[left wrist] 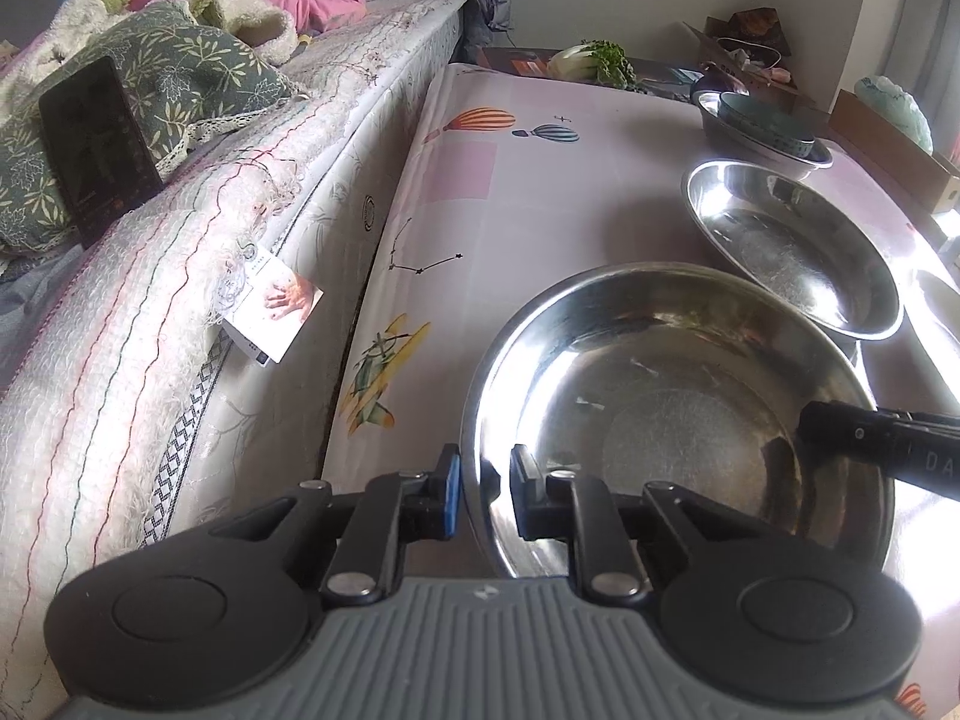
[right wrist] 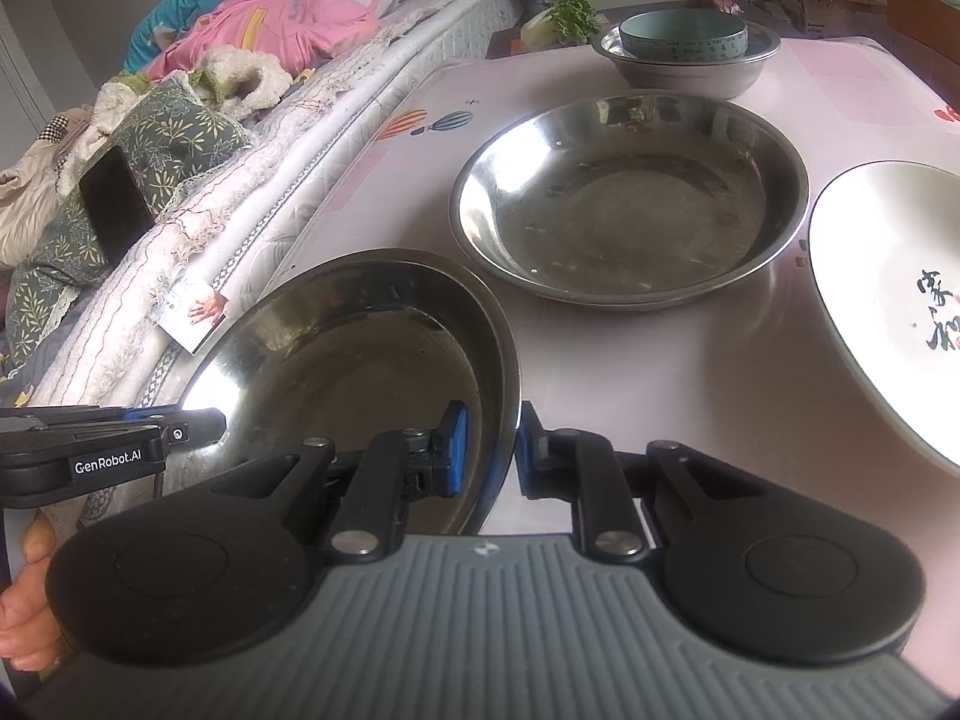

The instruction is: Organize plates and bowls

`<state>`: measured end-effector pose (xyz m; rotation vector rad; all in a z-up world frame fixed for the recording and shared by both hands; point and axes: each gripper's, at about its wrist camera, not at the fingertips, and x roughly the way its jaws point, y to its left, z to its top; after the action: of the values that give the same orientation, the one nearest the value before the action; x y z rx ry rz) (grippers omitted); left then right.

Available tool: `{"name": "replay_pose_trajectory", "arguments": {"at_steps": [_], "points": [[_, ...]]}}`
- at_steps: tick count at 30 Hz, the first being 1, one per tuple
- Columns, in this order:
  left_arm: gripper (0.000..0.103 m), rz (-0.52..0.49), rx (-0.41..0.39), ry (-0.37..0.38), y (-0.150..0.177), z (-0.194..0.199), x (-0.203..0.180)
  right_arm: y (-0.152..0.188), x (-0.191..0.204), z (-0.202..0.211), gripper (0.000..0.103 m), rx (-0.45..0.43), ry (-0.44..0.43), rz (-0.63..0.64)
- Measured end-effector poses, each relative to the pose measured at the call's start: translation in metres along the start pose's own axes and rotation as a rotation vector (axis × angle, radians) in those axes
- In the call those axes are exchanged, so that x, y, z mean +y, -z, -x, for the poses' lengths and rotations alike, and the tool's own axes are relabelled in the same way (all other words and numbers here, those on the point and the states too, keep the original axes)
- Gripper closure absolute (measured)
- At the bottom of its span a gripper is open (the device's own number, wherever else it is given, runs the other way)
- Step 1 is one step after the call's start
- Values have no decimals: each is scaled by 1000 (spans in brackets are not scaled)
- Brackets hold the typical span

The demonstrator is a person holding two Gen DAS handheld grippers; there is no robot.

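Two-handed grip on a steel plate, wrist views. The near steel plate (left wrist: 672, 420) lies at the tabletop (left wrist: 528, 192) edge nearest both cameras, just beside the bed (left wrist: 180, 312). It is round, so it has no long axis; its hollow faces upward, and in the right wrist view it appears tilted, its rim on the bed side higher than the rim on the opposite side.

The left tongs (left wrist: 485, 495) are nearly closed across the plate's rim on the bed side, one blue pad outside the rim and the other finger inside the dish. The right tongs (right wrist: 491, 450) are likewise nearly closed on the opposite rim, the rim passing between the two blue pads. Each pair of tongs appears in the other's view as a dark bar at the plate's far edge. Part of a hand (right wrist: 24, 606) shows at the lower left of the right wrist view.

Relative to the near steel plate: a second steel plate (right wrist: 630, 204) lies just beyond it, hollow up, flat on the tabletop. Farther beyond, a steel basin (right wrist: 690, 69) carries a pale green bowl (right wrist: 684, 33) inside it, both upright. A white plate (right wrist: 888, 300) with dark brush characters lies on the side away from the bed. Leafy greens (right wrist: 561, 18) lie at the far tabletop end. On the bed, a dark phone (left wrist: 96, 144) leans on a leaf-patterned cushion (left wrist: 180, 72).
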<state>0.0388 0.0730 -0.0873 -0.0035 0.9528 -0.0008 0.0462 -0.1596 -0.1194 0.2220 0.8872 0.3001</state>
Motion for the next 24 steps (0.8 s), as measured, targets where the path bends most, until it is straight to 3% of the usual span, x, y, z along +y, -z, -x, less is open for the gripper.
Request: {"name": "replay_pose_trajectory", "arguments": {"at_steps": [24], "points": [[85,12,-59,16,-8,25,1,-4,4,19,88,-53,-4,19]]}}
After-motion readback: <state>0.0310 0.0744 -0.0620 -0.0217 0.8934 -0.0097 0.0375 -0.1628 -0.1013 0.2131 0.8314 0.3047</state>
